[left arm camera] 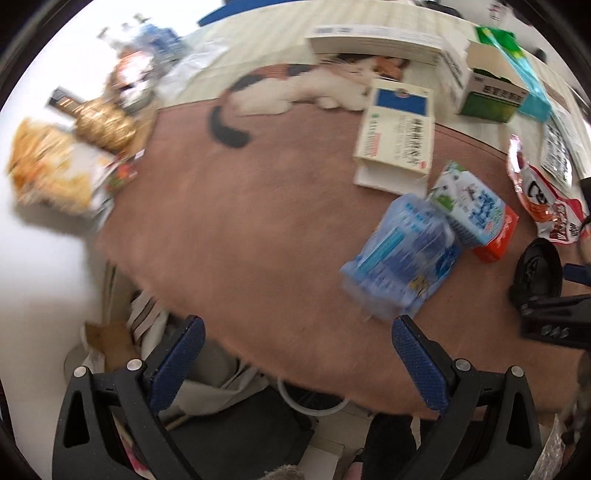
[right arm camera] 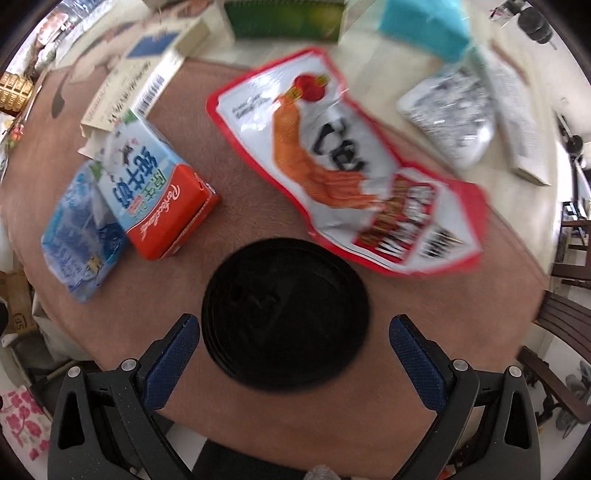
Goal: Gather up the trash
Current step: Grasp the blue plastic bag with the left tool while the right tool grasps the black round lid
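A black round lid (right arm camera: 286,314) lies on the brown mat (right arm camera: 236,206) between the open fingers of my right gripper (right arm camera: 295,328), which holds nothing. Beyond it lie a red-edged shrimp snack bag (right arm camera: 343,162), a red and blue milk carton (right arm camera: 159,192) and a crumpled blue wrapper (right arm camera: 81,229). My left gripper (left arm camera: 297,332) is open and empty over the mat's near edge. In the left wrist view the blue wrapper (left arm camera: 402,254) lies just ahead to the right, then the carton (left arm camera: 476,214), the snack bag (left arm camera: 543,199) and the lid (left arm camera: 537,273).
White boxes (left arm camera: 395,136), a green box (left arm camera: 491,92) and a teal bag (right arm camera: 424,26) sit at the back. A silver pouch (right arm camera: 450,110) lies far right. Snack bags (left arm camera: 51,170) and a gold jar (left arm camera: 103,125) stand left. Bags (left arm camera: 207,391) sit below the table edge. A wooden chair (right arm camera: 565,332) stands right.
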`<state>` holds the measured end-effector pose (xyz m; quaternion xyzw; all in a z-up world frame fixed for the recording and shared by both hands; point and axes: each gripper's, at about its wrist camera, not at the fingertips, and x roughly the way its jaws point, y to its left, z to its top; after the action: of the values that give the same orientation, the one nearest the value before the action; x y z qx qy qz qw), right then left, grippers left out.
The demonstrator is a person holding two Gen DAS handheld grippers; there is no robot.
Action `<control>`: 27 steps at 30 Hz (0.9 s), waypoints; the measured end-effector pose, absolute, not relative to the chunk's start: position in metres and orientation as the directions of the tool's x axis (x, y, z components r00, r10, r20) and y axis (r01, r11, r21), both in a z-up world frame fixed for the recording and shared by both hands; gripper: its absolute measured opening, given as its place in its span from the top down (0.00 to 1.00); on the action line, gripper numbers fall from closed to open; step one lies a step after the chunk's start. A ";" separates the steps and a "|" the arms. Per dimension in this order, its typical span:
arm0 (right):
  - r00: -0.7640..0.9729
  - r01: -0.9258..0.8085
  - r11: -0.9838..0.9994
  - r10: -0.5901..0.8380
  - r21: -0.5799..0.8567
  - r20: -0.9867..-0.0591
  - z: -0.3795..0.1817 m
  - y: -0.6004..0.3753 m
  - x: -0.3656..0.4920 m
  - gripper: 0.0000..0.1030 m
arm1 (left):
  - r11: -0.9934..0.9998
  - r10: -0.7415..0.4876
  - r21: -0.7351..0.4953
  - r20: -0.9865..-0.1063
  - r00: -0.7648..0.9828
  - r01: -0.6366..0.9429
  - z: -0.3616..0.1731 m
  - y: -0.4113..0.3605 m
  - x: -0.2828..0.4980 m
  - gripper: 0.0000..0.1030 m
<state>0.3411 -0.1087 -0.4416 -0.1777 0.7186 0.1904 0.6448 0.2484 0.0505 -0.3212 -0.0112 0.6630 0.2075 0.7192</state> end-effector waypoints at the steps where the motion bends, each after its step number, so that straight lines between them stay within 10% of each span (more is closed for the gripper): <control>1: -0.105 -0.503 0.864 -0.021 0.035 -0.994 -0.446 -0.108 0.342 0.00 | 0.928 0.264 0.242 -0.964 0.040 -0.285 -0.325 0.049 0.254 0.00; 12: -0.127 -0.493 0.869 -0.026 0.040 -0.991 -0.433 -0.148 0.346 0.13 | 0.991 0.119 0.114 -0.991 -0.064 0.069 -0.393 0.016 0.299 0.01; 21: -0.143 -0.479 0.875 0.002 0.071 -0.990 -0.405 -0.185 0.363 0.13 | 1.000 0.028 0.028 -0.999 -0.046 0.014 -0.397 0.016 0.279 0.53; 27: -0.134 -0.499 0.862 0.025 0.089 -0.991 -0.383 -0.186 0.359 0.13 | 0.993 -0.012 -0.013 -1.000 0.009 -0.114 -0.379 0.021 0.247 0.60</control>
<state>0.3592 -0.1857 -0.3826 -0.1633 0.7243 0.2055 0.6376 0.2469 0.0212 -0.3785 -0.0449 0.7028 0.0359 0.7090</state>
